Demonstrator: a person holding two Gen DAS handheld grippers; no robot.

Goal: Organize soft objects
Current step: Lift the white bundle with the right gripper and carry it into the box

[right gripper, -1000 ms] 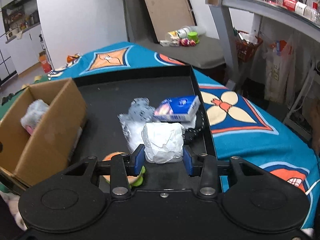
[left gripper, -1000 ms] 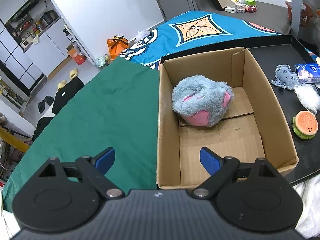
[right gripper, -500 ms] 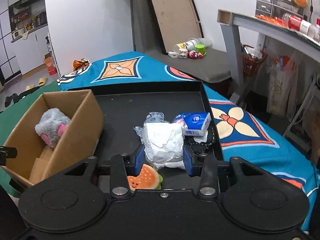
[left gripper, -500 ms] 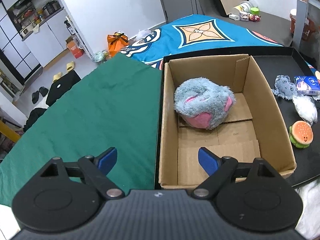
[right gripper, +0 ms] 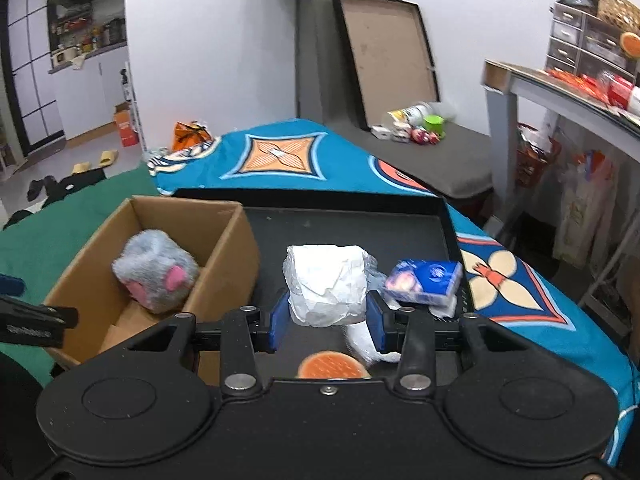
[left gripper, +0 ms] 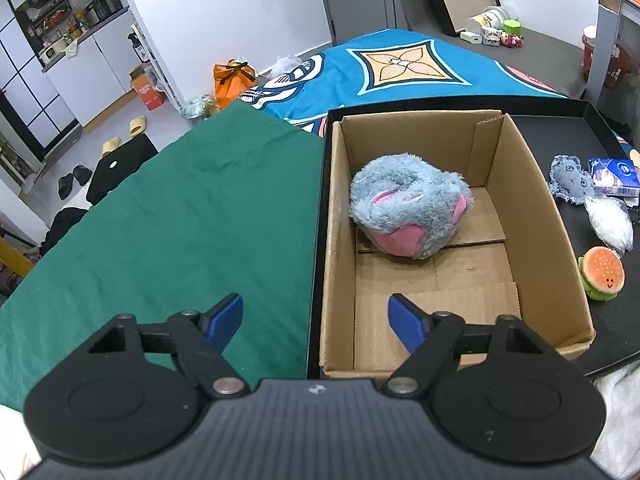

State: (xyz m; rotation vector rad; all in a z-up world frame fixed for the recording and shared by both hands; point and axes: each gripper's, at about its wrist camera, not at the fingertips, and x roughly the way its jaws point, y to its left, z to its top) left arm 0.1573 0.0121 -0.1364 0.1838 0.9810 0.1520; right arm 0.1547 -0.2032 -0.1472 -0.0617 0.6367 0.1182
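Note:
My right gripper [right gripper: 327,325] is shut on a white wrapped soft roll [right gripper: 326,285] and holds it above the black tray [right gripper: 348,216]. An open cardboard box [left gripper: 532,208] [right gripper: 224,248] stands on the tray's left part with a grey and pink plush toy [left gripper: 408,208] [right gripper: 156,276] inside. My left gripper [left gripper: 316,322] is open and empty over the box's near left wall. On the tray right of the box lie a burger plush [left gripper: 602,272] [right gripper: 334,366], a white plastic-wrapped bundle [left gripper: 610,226], a small grey plush [left gripper: 568,178] and a blue tissue pack [left gripper: 614,176] [right gripper: 424,282].
A green cloth [left gripper: 168,220] covers the surface left of the box. A blue patterned cloth [right gripper: 280,156] lies beyond the tray. A grey table leg [right gripper: 500,148] and a shelf with clutter stand to the right. The floor with shoes is at the far left.
My right gripper has lifted the white roll higher and moved back and left, so the box shows more. The left gripper has risen a little and stays open.

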